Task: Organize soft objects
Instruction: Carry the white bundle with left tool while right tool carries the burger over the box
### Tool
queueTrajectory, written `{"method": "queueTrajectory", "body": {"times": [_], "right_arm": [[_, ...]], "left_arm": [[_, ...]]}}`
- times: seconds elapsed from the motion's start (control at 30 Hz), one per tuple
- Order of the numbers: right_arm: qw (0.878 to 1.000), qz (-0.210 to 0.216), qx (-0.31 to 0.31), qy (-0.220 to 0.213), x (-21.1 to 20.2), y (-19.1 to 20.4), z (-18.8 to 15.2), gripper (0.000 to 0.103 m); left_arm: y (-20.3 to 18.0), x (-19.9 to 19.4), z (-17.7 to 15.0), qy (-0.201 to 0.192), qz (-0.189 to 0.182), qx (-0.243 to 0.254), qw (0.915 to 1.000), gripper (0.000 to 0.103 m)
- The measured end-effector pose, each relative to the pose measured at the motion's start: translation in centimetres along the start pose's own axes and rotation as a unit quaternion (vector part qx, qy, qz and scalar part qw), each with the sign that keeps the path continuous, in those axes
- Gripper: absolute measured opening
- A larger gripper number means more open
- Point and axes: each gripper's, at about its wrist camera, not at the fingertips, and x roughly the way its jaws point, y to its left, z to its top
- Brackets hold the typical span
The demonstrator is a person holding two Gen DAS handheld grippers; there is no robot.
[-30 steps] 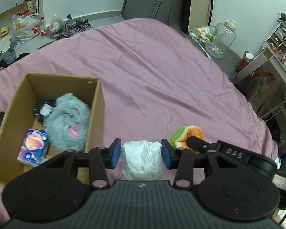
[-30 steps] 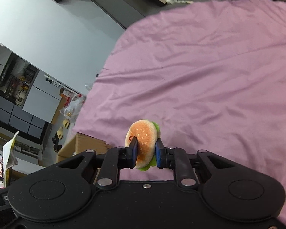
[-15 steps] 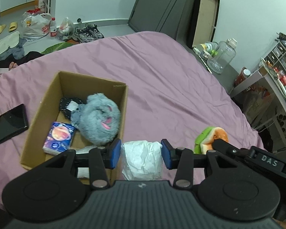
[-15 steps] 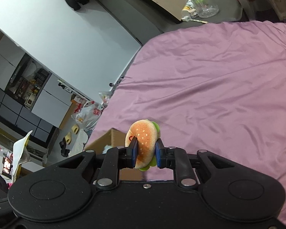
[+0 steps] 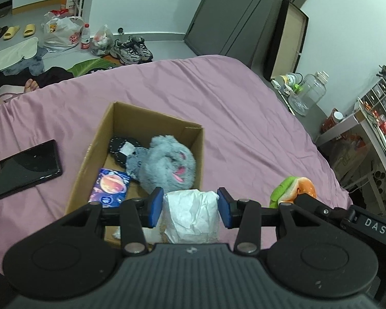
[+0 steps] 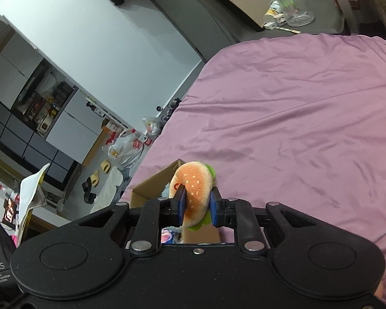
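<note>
— What's each gripper got?
— The left gripper (image 5: pixel 190 207) pinches a white tissue pack (image 5: pixel 190 216) over the cardboard box (image 5: pixel 151 128) on the bed (image 5: pixel 244 118). The right gripper (image 6: pixel 196 206) clamps a plush hamburger (image 6: pixel 193 188) just beside the box.
— And inside?
— A grey fluffy slipper (image 5: pixel 167 164).

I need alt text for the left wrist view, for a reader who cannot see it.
The left claw grips a white crumpled packet over the near edge of an open cardboard box on a purple bed. The box holds a grey plush toy; a black phone lies beside it.
</note>
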Motion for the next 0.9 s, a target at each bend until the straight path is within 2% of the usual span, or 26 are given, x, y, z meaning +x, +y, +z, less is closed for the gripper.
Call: {"method": "queueTrajectory", "body": {"times": [0.33,0.63,0.9], "right_arm": [[1.0,0.006,-0.021,0.015,1.9,3.3,-0.9,0.019],[0.999,0.002,-0.039,0.033,3.6,5.7,-1.9,0.019],[0.997,-0.008,-0.055,0.053,5.5,7.9,-3.0,0.019]], "left_arm": [[3.6,0.9,0.5,0.009,0.009,-0.026,0.9996,0.044],[6.5,3.2,0.7,0.033,0.018,-0.047,0.9982,0.044],[8.2,5.1,0.8,0.059,0.006,-0.069,0.9959,0.044]]}}
